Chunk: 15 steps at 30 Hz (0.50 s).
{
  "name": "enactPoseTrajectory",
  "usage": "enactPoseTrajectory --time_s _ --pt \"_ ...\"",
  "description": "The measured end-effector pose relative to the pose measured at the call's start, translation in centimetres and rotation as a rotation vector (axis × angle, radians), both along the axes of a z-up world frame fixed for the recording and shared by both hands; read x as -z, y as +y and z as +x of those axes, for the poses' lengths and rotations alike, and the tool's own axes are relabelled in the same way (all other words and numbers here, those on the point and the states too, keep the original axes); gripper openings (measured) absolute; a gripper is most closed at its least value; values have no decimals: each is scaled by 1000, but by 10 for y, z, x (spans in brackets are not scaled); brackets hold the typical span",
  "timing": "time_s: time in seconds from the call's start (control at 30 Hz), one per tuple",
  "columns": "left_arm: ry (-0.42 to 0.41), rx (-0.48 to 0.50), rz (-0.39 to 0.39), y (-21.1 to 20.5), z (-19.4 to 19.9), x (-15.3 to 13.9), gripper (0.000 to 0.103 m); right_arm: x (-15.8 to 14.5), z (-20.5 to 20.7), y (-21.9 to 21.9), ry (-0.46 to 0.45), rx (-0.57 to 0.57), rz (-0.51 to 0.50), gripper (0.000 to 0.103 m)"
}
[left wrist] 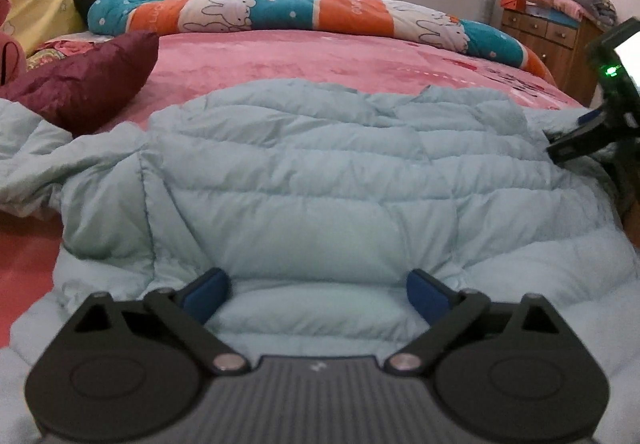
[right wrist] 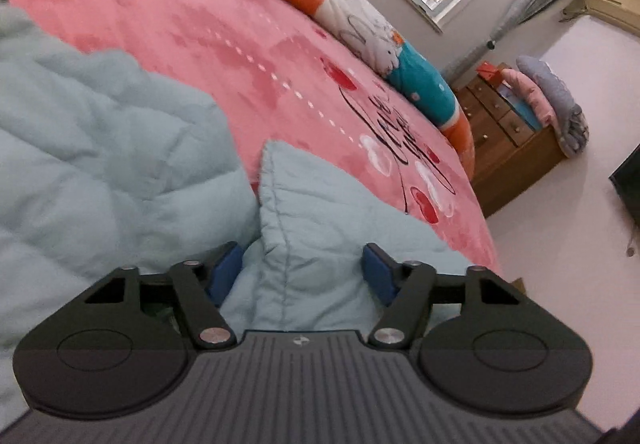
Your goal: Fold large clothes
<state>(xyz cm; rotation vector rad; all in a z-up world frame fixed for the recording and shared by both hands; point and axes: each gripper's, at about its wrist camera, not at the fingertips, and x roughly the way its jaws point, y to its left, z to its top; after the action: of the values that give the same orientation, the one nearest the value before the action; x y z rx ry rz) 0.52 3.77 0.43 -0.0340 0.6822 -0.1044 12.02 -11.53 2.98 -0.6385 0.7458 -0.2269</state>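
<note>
With the right gripper [right wrist: 304, 272] standing apart around a raised seamed fold of the jacket [left wrist: 320, 172], its pads apparently not yet pressing, a shallow bite could let the slick padding slip out. The left gripper [left wrist: 318, 290] stood released, wide over the near hem. The pale blue quilted jacket lay spread ahead of both on the pink bed [left wrist: 280, 56], puffy and creased.

My gripper [left wrist: 318, 294] is matt black plastic with blue pads; the quilted jacket [left wrist: 320, 172] looks softly puffy, the pink bedspread [left wrist: 280, 56] fleecy.
</note>
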Motion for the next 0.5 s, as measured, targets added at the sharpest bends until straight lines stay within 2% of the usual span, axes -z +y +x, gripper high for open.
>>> enactPoseTrajectory --time_s 0.03,0.1,0.13,0.2,0.33,0.4,0.5 --pt "-1 1 -3 0 0 0 98 1 2 -3 3 6 12 49" --pt "-1 3 -9 1 0 1 98 4 7 -11 -12 23 48 34" --pt "-2 3 -10 1 0 1 98 3 9 -16 -29 33 69 23" --pt "-3 4 -10 1 1 2 98 -9 4 -29 -84 63 156 10" --pt "-3 5 -9 1 1 2 99 -55 -22 -61 -268 120 361 7" --pt "-3 4 -8 1 1 2 99 -83 -46 -85 -400 159 483 6" --pt "-4 5 -2 0 1 2 99 -110 -98 -120 -594 248 607 7"
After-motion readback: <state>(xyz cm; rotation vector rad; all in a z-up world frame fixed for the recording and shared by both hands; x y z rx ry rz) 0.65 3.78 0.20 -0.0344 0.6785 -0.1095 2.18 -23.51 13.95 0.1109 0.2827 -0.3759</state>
